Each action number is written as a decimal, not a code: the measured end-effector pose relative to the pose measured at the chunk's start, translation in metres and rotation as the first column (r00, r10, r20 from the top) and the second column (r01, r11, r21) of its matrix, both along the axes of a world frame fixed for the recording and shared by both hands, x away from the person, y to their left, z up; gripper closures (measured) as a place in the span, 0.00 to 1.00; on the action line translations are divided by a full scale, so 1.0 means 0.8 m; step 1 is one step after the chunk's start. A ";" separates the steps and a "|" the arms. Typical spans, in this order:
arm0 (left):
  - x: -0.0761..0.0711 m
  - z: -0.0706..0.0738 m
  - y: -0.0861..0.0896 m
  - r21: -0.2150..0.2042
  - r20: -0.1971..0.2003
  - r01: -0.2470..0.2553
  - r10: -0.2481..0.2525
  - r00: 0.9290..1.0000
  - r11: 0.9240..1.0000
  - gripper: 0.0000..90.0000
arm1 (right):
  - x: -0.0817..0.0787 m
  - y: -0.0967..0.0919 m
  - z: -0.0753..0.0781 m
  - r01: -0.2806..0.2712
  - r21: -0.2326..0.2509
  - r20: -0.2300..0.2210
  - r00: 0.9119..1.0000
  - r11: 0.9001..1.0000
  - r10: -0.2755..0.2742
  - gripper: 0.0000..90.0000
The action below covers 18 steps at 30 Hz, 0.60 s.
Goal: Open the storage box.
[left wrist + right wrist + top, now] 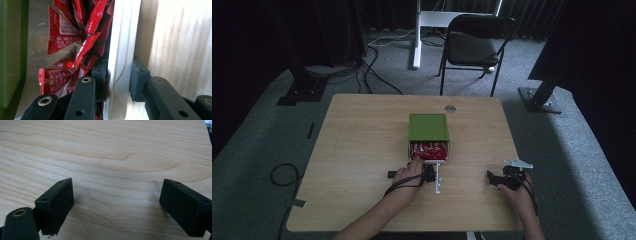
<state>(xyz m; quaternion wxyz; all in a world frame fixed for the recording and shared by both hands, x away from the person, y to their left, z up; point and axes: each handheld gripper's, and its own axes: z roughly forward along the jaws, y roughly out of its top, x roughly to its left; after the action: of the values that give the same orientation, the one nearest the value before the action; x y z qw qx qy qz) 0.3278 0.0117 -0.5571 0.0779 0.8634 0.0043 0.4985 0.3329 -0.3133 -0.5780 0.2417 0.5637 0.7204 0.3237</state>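
With my left gripper clamped on the white front wall of the green box's drawer near the worktop's middle, red packets already exposed, it looks partly opened, while my right gripper waits wide and empty beside the right edge.

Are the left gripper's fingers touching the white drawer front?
Touching. In the left gripper view, the fingers sit on both sides of the white drawer front, pressed against it with no gap, red packets just behind.
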 end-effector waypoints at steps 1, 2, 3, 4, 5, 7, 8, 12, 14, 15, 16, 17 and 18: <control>-0.002 0.000 0.000 0.004 0.000 0.000 0.000 1.000 1.000 0.80 | 0.000 0.000 0.000 0.000 0.000 0.000 1.000 1.000 0.000 0.13; -0.003 0.000 0.000 0.001 0.000 0.000 0.000 1.000 1.000 0.80 | 0.000 0.000 0.000 0.000 -0.001 0.001 1.000 1.000 0.000 0.13; -0.005 0.000 0.000 0.003 0.000 0.001 -0.001 1.000 1.000 0.80 | 0.000 0.000 0.000 0.001 -0.001 0.001 1.000 1.000 -0.001 0.13; -0.006 0.000 0.000 0.005 -0.002 0.000 0.000 1.000 1.000 0.80 | 0.000 0.000 0.000 0.000 -0.001 0.001 1.000 1.000 0.000 0.13; -0.008 0.000 -0.001 0.000 -0.005 0.000 0.000 1.000 1.000 0.80 | 0.000 0.000 0.000 0.001 0.000 0.001 1.000 1.000 -0.001 0.13; -0.012 0.001 -0.001 0.008 -0.009 0.000 0.000 1.000 1.000 0.80 | 0.000 0.000 0.000 0.001 -0.001 0.001 1.000 1.000 -0.001 0.13; -0.014 0.001 -0.001 0.012 -0.010 0.001 -0.001 1.000 1.000 0.80 | 0.000 0.000 0.000 0.000 -0.001 0.001 1.000 1.000 0.000 0.13; -0.022 0.001 -0.002 0.012 -0.013 0.004 -0.004 1.000 1.000 0.80 | 0.000 0.000 0.000 0.002 -0.001 0.001 1.000 1.000 -0.002 0.13; -0.027 0.001 -0.002 0.018 -0.015 0.005 -0.005 1.000 1.000 0.80 | 0.000 0.000 0.000 0.002 -0.001 0.001 1.000 1.000 -0.002 0.13; -0.029 0.001 -0.002 0.006 -0.018 0.008 -0.008 1.000 1.000 0.80 | 0.000 0.000 0.000 0.002 -0.001 0.001 1.000 1.000 -0.002 0.13; -0.031 0.001 -0.002 0.011 -0.016 0.009 -0.009 1.000 1.000 0.80 | 0.000 0.000 0.000 0.002 -0.001 0.001 1.000 1.000 -0.002 0.13; -0.033 0.000 -0.002 0.005 -0.016 0.012 -0.012 1.000 1.000 0.80 | 0.000 0.000 0.000 0.002 -0.001 0.001 1.000 1.000 -0.002 0.13; -0.035 0.001 -0.001 0.008 -0.018 0.010 -0.010 1.000 1.000 0.80 | 0.000 0.000 0.000 0.003 -0.001 0.001 1.000 1.000 -0.003 0.13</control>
<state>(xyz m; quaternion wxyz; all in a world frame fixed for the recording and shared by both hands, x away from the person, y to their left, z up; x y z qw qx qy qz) 0.2997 0.0106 -0.5565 0.0771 0.8682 -0.0014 0.4901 0.3333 -0.3132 -0.5781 0.2426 0.5644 0.7198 0.3233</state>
